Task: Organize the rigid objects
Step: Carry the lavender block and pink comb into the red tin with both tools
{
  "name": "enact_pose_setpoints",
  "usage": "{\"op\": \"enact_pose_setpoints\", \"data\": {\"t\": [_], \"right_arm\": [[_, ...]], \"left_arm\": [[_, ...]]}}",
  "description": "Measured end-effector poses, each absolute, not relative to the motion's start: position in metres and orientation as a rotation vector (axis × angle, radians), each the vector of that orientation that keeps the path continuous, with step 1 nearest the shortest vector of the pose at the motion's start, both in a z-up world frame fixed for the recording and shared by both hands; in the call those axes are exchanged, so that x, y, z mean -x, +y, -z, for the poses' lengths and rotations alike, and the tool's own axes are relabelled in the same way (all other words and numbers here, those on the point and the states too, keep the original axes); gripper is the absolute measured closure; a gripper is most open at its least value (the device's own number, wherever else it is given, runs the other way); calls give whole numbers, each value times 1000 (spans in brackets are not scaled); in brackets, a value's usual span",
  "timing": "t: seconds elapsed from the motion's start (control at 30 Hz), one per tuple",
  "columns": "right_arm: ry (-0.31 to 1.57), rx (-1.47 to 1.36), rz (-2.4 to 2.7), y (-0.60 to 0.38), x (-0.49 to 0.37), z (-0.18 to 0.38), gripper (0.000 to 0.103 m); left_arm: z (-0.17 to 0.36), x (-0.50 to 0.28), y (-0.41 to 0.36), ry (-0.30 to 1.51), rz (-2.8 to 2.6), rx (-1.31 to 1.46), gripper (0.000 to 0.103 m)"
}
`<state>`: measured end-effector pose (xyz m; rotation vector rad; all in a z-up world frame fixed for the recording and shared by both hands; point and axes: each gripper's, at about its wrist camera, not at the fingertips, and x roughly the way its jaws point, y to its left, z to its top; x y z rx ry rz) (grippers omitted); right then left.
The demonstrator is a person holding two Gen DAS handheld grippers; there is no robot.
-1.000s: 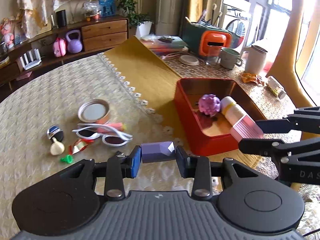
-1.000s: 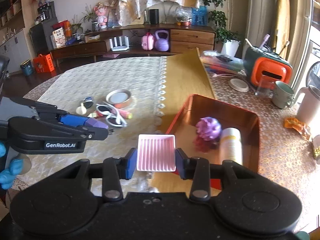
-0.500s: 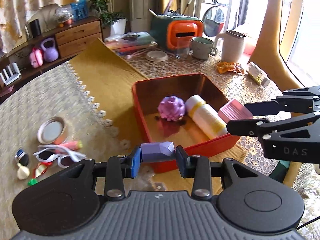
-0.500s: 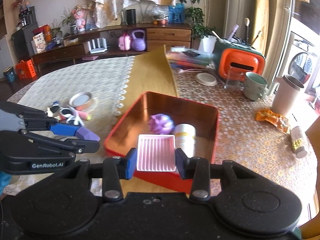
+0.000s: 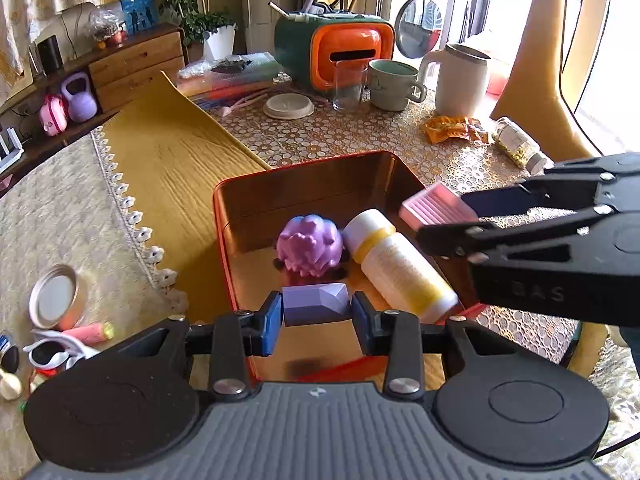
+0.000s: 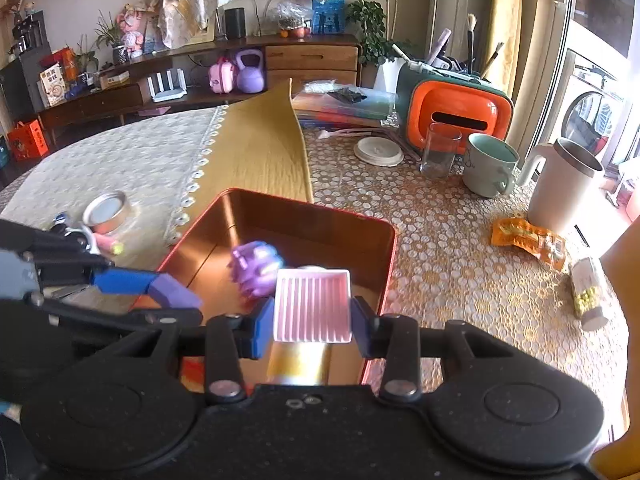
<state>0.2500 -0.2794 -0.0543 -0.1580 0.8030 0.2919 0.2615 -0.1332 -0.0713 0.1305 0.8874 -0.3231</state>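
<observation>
A faceted lilac block sits clamped in the left gripper, over the near part of the red tin; the right gripper has its jaws closed on a pink ridged tray above the tin's right side. Both are at the drop-in step, I judge. Next: lower and release into bare floor, clear of the purple toy and the white bottle. More items wait left on the counter.

Wooden sideboard along back wall, potted plant beside it; washing machine near bright window.
</observation>
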Motion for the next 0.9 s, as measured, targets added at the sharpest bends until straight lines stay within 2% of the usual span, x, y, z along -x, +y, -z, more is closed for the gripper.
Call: {"op": "enact_pose_setpoints", "data": {"t": [0.47, 0.9], "right_arm": [[879, 156, -258, -270, -326, 80, 63], [907, 179, -261, -261, -337, 94, 63]], "left_arm": [[102, -296, -145, 958, 327, -129, 66], [117, -303, -150, 997, 344, -142, 66]]}}
